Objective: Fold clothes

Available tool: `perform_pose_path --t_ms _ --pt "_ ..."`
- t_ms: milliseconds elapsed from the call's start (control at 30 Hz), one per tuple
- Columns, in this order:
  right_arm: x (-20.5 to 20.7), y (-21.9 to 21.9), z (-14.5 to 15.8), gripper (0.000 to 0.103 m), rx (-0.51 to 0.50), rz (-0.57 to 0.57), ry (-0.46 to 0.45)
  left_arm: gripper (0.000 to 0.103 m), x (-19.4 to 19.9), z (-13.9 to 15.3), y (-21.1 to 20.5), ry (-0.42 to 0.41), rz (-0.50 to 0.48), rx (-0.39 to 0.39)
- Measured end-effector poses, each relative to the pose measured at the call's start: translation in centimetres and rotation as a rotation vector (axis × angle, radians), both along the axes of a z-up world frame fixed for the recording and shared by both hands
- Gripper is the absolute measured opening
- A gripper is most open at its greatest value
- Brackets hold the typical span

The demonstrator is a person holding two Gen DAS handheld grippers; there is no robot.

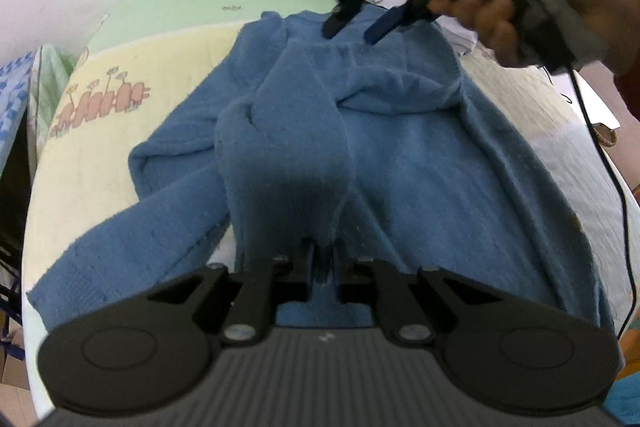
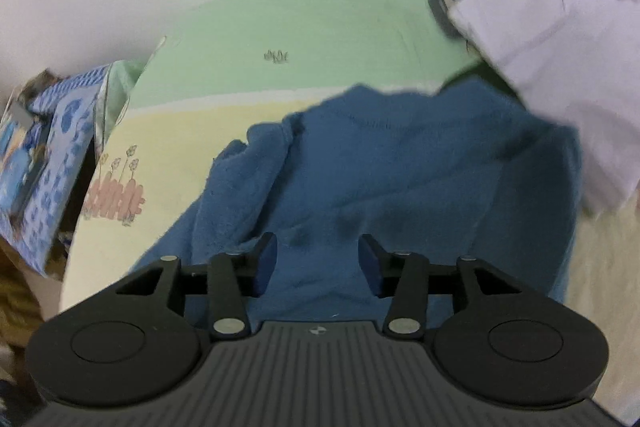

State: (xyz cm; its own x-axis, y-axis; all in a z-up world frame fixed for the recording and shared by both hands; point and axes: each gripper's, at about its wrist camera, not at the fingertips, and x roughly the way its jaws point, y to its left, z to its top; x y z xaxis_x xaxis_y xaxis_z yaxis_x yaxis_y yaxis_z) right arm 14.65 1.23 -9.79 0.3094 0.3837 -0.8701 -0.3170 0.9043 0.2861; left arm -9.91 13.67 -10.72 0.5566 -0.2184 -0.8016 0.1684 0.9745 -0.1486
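A blue knit sweater [image 1: 420,155] lies spread on the bed, one sleeve trailing to the near left. My left gripper [image 1: 322,255] is shut on a raised fold of it, and the cloth rises in a ridge away from the jaws. The right gripper [image 1: 352,27], held by a hand [image 1: 492,23], hovers over the sweater's far edge with its fingers apart. In the right wrist view the right gripper [image 2: 318,251] stands open just above the sweater [image 2: 400,163], with nothing between its blue pads [image 2: 266,259].
The bedsheet [image 1: 100,155] is yellow and green with a pink fence print [image 2: 116,199]. A white folded cloth [image 2: 560,75] lies at the sweater's far right. A blue patterned box [image 2: 48,155] stands off the bed's left edge. A black cable [image 1: 608,163] hangs on the right.
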Motion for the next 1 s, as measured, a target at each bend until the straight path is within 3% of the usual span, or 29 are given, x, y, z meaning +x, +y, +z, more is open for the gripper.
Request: perform_pose_path --t_ms 200,300,367,400,433,467,567,667,733,800,833,967,1000 --pt "-0.2 0.6 0.2 0.049 0.044 -0.071 0.026 0.010 -1.1 -0.4 -1.0 0.004 -0.072 0.016" --pt "-0.2 1.1 -0.3 0.050 0.022 -0.041 0.019 0.042 -2.4 1.2 -0.6 -0.056 -0.091 0.045" --pt "-0.1 1.2 -1.1 0.045 0.001 -0.033 0.022 0.069 -2.4 3.4 0.4 -0.130 -0.066 0.071" --pt "-0.1 1.1 -1.6 0.031 -0.007 -0.030 0.022 0.074 -2.0 4.5 0.7 -0.177 -0.054 0.086" --pt "-0.2 0.9 -2.1 0.008 -0.014 -0.028 0.021 0.089 -1.5 5.7 1.0 -0.225 -0.041 0.102" --pt "-0.2 0.7 -2.5 0.000 -0.022 -0.026 0.020 0.102 -0.7 6.6 1.1 -0.271 -0.030 0.114" --pt "-0.6 -0.5 -3.0 0.000 0.015 -0.055 0.015 0.102 2.8 7.2 -0.1 -0.317 -0.050 0.131" --pt "-0.8 -2.0 -2.4 0.002 0.051 -0.077 0.003 0.099 6.8 5.0 -1.9 -0.274 -0.054 0.207" --pt "-0.7 -3.2 -1.8 0.017 0.059 -0.102 -0.007 0.091 9.2 2.6 -2.4 -0.201 -0.048 0.255" --pt "-0.6 -4.4 -1.3 0.030 0.063 -0.123 -0.017 0.060 10.8 0.7 -2.0 -0.110 -0.043 0.248" --pt "-0.5 -4.9 -1.1 0.035 0.063 -0.131 -0.022 0.035 10.9 0.5 -1.6 -0.089 -0.038 0.231" --pt "0.2 -6.9 -0.3 0.039 0.062 -0.160 -0.043 0.008 10.1 1.2 -0.8 -0.075 -0.012 0.155" --pt "0.4 -7.4 -0.3 0.039 0.071 -0.166 -0.041 0.008 9.9 1.7 -1.4 -0.094 -0.010 0.158"
